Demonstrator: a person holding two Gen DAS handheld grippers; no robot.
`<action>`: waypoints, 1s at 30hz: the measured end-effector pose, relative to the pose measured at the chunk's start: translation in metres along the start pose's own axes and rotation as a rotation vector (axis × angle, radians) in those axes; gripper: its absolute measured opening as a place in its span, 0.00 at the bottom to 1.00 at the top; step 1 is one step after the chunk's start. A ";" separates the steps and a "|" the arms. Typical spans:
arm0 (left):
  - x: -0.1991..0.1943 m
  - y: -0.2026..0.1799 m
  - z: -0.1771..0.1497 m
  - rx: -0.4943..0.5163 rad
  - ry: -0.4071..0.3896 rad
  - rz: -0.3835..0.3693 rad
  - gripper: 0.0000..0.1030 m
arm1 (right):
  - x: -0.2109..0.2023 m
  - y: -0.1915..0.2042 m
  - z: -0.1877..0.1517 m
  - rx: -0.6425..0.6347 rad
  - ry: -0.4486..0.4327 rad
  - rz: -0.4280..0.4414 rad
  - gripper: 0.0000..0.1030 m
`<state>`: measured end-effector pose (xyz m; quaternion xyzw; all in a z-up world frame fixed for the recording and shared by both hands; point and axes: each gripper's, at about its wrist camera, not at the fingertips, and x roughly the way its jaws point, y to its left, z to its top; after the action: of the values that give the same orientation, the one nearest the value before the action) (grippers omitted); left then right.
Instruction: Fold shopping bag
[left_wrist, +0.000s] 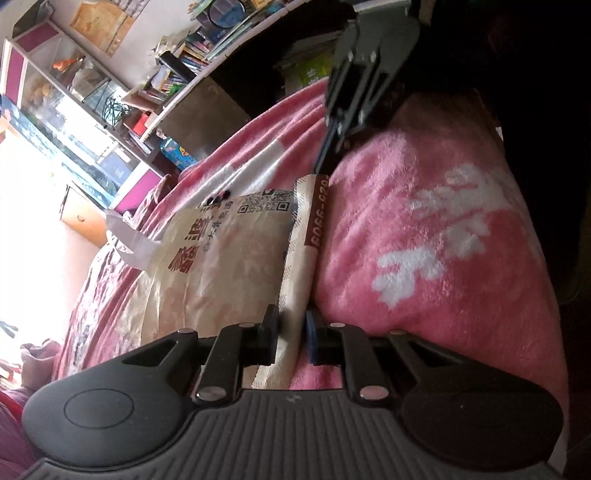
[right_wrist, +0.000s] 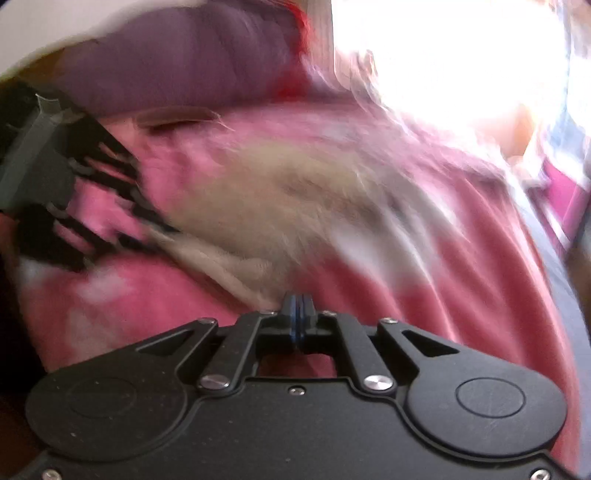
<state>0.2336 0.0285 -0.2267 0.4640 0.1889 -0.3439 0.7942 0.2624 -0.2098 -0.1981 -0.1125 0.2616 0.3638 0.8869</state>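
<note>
Bag (left_wrist: 229, 254) — far end overexposed | left hand-held gripper (left_wrist: 291, 332) clamps its edge | right hand-held gripper (right_wrist: 298, 314) closed — blurred

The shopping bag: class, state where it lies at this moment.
In the left wrist view the shopping bag lies on the pink blanket, centre-left, its folded edge running between the left gripper below and the right gripper above.

Cream shopping bag (left_wrist: 221, 266) with red-brown print, pink blanket (left_wrist: 424, 240) with white motifs, black tongs (left_wrist: 291, 325)
</note>
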 end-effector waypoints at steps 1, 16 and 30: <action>-0.001 0.000 0.001 0.002 0.003 0.001 0.13 | -0.006 0.004 0.000 -0.022 -0.015 -0.028 0.00; -0.002 0.005 -0.003 -0.060 -0.008 -0.017 0.13 | 0.006 0.083 0.013 -0.626 -0.009 -0.031 0.33; -0.011 0.026 -0.010 -0.237 -0.052 -0.096 0.13 | 0.008 0.059 0.019 -0.496 0.032 0.039 0.32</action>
<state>0.2455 0.0501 -0.2092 0.3483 0.2296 -0.3688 0.8306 0.2328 -0.1552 -0.1874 -0.3274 0.1805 0.4321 0.8207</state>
